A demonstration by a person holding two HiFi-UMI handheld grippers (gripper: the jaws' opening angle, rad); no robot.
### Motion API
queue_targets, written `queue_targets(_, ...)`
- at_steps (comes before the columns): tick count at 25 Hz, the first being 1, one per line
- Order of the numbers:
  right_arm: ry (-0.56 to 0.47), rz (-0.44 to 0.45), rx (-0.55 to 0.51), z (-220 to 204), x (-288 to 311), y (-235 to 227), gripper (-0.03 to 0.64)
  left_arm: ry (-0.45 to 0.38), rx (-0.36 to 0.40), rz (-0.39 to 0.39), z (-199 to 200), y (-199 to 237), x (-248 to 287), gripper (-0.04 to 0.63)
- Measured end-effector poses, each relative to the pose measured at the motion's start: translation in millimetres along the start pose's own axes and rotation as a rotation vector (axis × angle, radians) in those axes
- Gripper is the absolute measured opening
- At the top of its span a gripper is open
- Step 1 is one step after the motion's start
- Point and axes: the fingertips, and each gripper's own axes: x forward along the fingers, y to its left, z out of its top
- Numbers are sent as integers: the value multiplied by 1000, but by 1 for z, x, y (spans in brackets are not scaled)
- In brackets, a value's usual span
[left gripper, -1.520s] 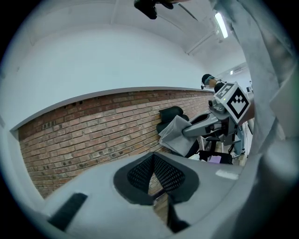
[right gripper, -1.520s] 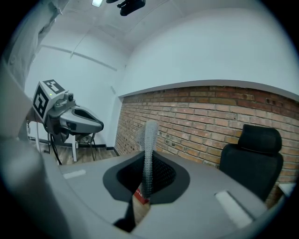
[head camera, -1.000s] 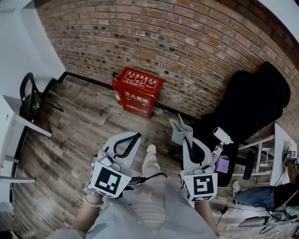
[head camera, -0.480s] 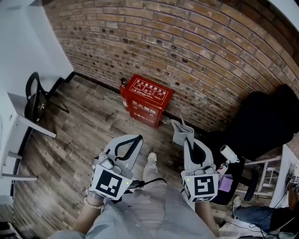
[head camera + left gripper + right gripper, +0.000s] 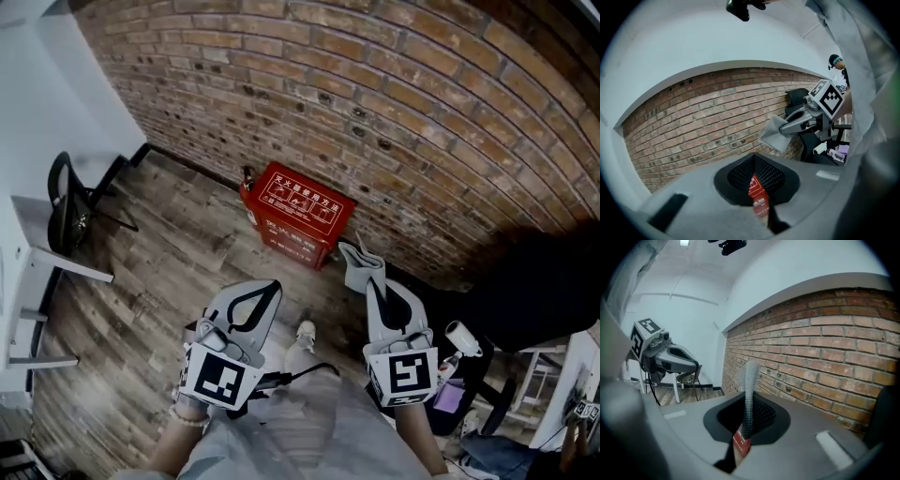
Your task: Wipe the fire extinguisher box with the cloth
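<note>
Your right gripper (image 5: 375,279) pinches the grey cloth (image 5: 357,266); your left gripper (image 5: 270,287) is closed and empty, near the red fire extinguisher box (image 5: 302,214).

Left gripper (image 5: 269,287) points forward, jaws together, nothing between them. Right gripper (image 5: 371,280) points forward alongside, jaws clamped on a cloth (image 5: 355,264).

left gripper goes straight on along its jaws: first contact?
Probably the red box by the brick wall; it shows right between the jaws of the left gripper, with only floor before it. Depth unclear.
</note>
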Motion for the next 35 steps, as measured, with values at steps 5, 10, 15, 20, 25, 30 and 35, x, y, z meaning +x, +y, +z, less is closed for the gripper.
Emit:
queue_targets(5, 7, 30, 9, 9, 39, -21, 18, 0, -7, 17, 9, 31, 35, -3)
queue_targets(10, 18, 47, 23, 8, 62, -39, 18, -2, -16, 43, 17, 49, 55, -3)
queue_targets(15, 24, 59, 25, 8, 70, -43, 18, 2, -20, 56, 18, 55, 61, -3)
queue_targets(20, 28, 53, 20, 7, 70, -48, 18, 3, -29, 64, 16, 58, 65, -3)
queue_targets(25, 47, 38, 28, 1, 71, -55, 18, 1, -30, 63, 17, 63, 71, -3)
queue_targets(30, 50, 31, 32, -1, 81, -53, 18, 4, -29, 54, 11, 72, 76, -3)
queue_targets(35, 77, 28, 28, -5, 90, -48, 18, -3, -35, 34, 4, 82, 83, -3)
